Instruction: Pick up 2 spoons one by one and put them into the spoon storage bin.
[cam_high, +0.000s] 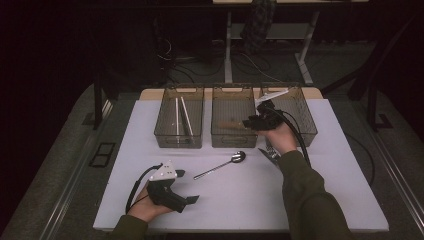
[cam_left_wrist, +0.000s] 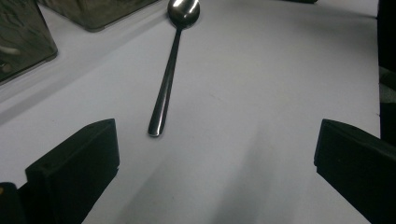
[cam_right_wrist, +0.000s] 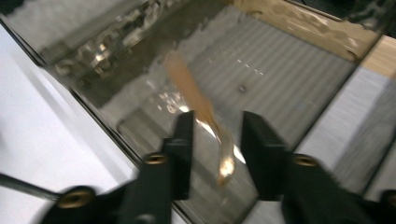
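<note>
My right gripper (cam_high: 248, 122) hangs over the middle clear bin (cam_high: 234, 142), pointing left. In the right gripper view its jaws (cam_right_wrist: 217, 121) stand apart around a brown wooden utensil (cam_right_wrist: 191, 93), blurred, with a gap on each side and no pad pressing it. That utensil (cam_high: 229, 125) shows inside the middle bin (cam_right_wrist: 93, 60). A steel spoon (cam_high: 222, 165) lies on the white table in front of the bins. My left gripper (cam_high: 187, 186) rests near the front edge, open and empty (cam_left_wrist: 217, 135), with the spoon (cam_left_wrist: 170, 70) ahead of it.
The left bin (cam_high: 179, 142) holds two pale sticks (cam_high: 180, 115). The right bin (cam_high: 305, 115) stands behind my right hand. A shiny metal piece (cam_high: 269, 153) lies on the table by the right wrist. Dark floor with cables surrounds the table.
</note>
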